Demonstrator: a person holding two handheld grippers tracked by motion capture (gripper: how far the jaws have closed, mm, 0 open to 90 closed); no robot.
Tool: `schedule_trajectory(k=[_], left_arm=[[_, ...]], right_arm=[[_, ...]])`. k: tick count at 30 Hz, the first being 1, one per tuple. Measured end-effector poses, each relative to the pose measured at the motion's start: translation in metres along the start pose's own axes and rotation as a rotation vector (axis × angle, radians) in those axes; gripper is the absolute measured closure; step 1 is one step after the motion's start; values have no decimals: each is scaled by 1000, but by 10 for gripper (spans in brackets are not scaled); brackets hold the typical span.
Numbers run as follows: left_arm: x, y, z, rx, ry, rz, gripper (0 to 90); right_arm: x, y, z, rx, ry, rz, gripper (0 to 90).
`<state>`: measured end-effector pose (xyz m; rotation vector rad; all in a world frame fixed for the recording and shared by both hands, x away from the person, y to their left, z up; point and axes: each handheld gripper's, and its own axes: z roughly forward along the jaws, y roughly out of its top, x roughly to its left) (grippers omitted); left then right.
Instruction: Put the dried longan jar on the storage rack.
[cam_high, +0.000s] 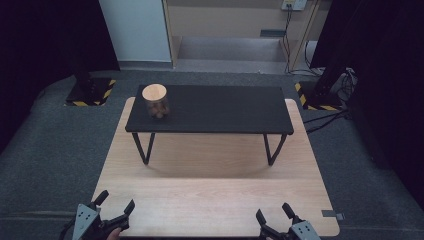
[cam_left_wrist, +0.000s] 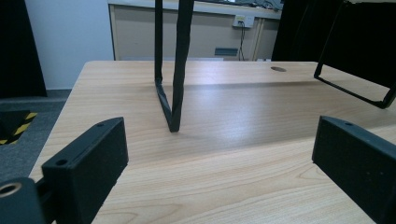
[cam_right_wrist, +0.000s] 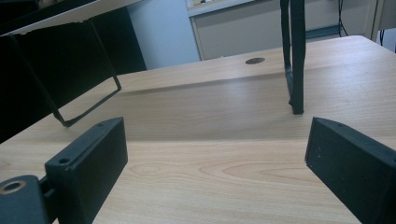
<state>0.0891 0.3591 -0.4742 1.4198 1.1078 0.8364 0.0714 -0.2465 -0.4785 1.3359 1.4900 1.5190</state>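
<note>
Both grippers, left (cam_high: 116, 205) and right (cam_high: 274, 214), sit at the bottom of the high view, jaws spread wide, holding nothing. The jar (cam_high: 156, 101) stands upper left on the black shelf (cam_high: 225, 107), well apart from them.

Dim room, with a softly lit wooden tabletop (cam_high: 210, 200) and dark corners.

In the high view light falls from above: the black shelf (cam_high: 210, 107) casts a broad, soft shadow on the wood beneath it, and the upper corners sink into near-black vignetting. The jar (cam_high: 156, 101) near the shelf's left end looks slightly smeared. Both gripper views are brighter (a pale sheen lies across the wood grain near the shelf legs); the close black jaws are soft-edged, and straight lines bow towards the frame edges.
</note>
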Motion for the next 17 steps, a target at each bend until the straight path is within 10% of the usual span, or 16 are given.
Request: schedule_trajectory(k=[17], left_arm=[[-1, 3, -1, -4, -18, 10, 22]], right_arm=[[5, 3, -8, -19, 4, -8, 57]])
